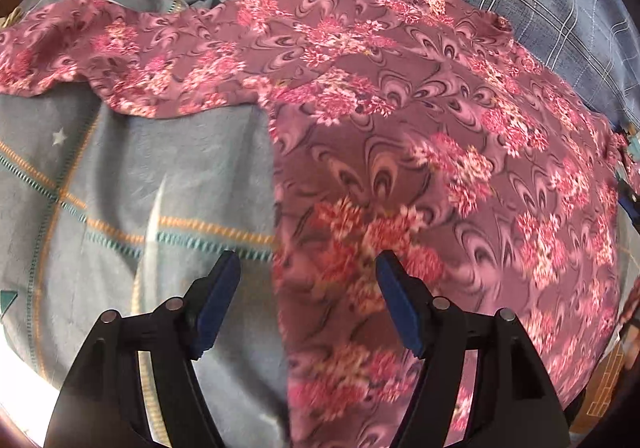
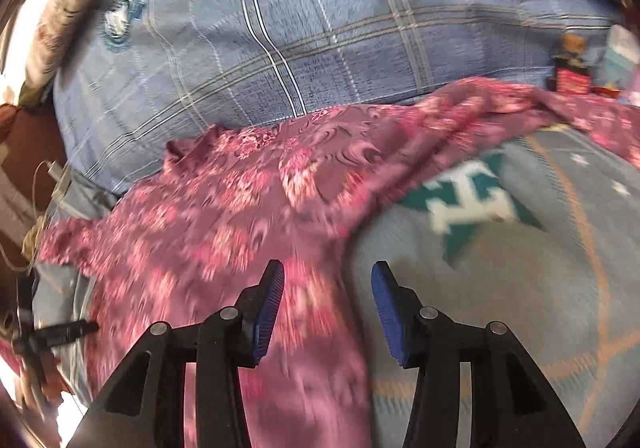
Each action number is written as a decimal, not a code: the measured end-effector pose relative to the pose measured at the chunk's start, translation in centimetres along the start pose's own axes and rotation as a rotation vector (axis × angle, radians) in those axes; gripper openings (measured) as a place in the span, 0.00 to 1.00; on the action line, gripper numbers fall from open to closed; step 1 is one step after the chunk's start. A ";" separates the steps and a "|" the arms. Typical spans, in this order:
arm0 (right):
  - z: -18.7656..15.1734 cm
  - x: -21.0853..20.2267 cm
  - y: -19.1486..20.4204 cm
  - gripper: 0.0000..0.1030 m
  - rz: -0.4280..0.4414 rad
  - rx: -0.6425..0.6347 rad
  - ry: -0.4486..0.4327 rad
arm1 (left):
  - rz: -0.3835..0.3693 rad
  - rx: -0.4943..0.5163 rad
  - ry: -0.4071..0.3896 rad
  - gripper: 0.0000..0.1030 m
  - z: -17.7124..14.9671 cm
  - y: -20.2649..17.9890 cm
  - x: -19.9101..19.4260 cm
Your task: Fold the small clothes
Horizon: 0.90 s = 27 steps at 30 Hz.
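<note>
Here: pink floral shirt [image 1: 400, 136] spread flat on grey-blue bedsheet [image 1: 120, 176], collar end by blue plaid pillow [image 2: 320, 28]. Left gripper [image 1: 308, 276] jaws apart over shirt's side edge, nothing held. Right gripper [image 2: 328, 288] likewise apart, empty, over opposite edge.

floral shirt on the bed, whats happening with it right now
A person holds a pair of tongs in each hand over a pink floral shirt spread on a grey-blue bedsheet, with a blue plaid pillow behind it. The left tongs and the right tongs are both open above a side edge of the shirt, gripping nothing. No fold is visible yet.
</note>
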State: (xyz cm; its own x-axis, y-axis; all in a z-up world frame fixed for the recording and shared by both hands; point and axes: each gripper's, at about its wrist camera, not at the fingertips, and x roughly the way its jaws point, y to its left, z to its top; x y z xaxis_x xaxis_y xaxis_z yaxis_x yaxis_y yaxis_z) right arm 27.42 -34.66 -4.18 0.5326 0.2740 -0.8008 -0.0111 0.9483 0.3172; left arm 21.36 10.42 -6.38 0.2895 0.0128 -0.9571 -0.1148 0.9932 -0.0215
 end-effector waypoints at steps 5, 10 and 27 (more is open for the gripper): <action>1.6 3.1 2.4 0.03 -0.059 -0.155 0.057 | 0.034 0.039 -0.029 0.68 1.0 -0.5 0.1; 3.7 4.4 -0.5 0.04 -0.146 -0.088 0.058 | 0.072 0.048 -0.062 0.75 2.2 -0.8 0.8; -5.6 -2.7 -0.5 0.20 0.113 -0.051 0.025 | 0.110 0.150 -0.103 0.80 -2.5 -5.3 -0.9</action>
State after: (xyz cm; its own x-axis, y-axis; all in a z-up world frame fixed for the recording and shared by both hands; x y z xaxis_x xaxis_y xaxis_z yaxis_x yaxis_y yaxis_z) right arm 21.25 -35.03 -5.04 0.5041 0.3827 -0.7742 -0.1134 0.9181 0.3799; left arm 19.37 4.88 -6.08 0.3799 0.1262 -0.9164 -0.0108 0.9912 0.1320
